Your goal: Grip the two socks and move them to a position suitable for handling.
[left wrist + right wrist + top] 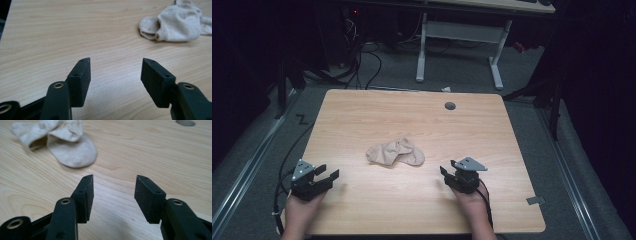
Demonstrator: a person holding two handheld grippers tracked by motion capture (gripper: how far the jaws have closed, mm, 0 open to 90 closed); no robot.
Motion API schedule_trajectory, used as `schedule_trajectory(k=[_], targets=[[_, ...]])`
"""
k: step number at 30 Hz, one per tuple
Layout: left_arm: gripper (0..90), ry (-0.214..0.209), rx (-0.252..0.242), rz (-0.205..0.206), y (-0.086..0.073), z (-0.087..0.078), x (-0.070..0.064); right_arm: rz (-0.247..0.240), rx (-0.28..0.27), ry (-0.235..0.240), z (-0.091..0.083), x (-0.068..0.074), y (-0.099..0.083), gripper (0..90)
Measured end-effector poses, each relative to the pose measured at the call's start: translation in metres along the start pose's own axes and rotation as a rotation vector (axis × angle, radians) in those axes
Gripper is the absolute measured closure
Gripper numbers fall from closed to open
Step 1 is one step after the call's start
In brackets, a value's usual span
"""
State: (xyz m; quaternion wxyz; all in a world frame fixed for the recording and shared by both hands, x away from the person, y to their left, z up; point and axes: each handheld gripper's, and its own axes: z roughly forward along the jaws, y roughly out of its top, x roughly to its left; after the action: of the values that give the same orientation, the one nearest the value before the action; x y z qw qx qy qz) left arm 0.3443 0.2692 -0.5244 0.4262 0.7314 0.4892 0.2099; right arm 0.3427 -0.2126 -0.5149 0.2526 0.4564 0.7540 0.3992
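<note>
Left gripper, right gripper: jaws spread wide, both empty, resting low at near edge of table. Beige socks crumpled mid-table, overlapping, between grippers, apart from both. Risk: pinch catches both layers, or jaws scrape wood and cloth slips free.

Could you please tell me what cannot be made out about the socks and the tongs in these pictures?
- Socks: bunched in the high view, so folds hide whether it is one or two.
- Socks, left gripper view: top and right edges cut them off.
- Right tongs, high view: the grey plate hides one jaw.
- Left tongs: open, nothing between.
</note>
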Motion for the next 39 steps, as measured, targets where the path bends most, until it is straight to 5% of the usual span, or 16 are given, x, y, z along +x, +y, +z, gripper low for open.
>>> schedule_trajectory(k=[10, 13, 21, 28, 39], targets=[[37.4, -0.016, 0.040, 0.037, 0.005, 0.012, -0.008, 0.028, -0.028, -0.045, -0.002, -0.007, -0.010, 48.4], [35.8, -0.014, 0.050, 0.052, 0.005, 0.012, -0.011, 0.103, -0.006, 0.000, -0.003, -0.014, -0.008, 43.8], [34.1, -0.027, 0.050, 0.068, 0.005, 0.013, -0.017, 0.064, 0.018, 0.018, 0.000, -0.009, -0.009, 37.0], [34.5, -0.053, 0.079, 0.096, 0.015, 0.026, -0.036, -0.008, -0.014, 0.004, 0.000, 0.002, -0.007, 43.8], [38.8, -0.099, 0.088, 0.133, 0.044, 0.054, -0.057, 0.006, -0.018, 0.020, -0.001, 0.001, -0.008, 45.1]])
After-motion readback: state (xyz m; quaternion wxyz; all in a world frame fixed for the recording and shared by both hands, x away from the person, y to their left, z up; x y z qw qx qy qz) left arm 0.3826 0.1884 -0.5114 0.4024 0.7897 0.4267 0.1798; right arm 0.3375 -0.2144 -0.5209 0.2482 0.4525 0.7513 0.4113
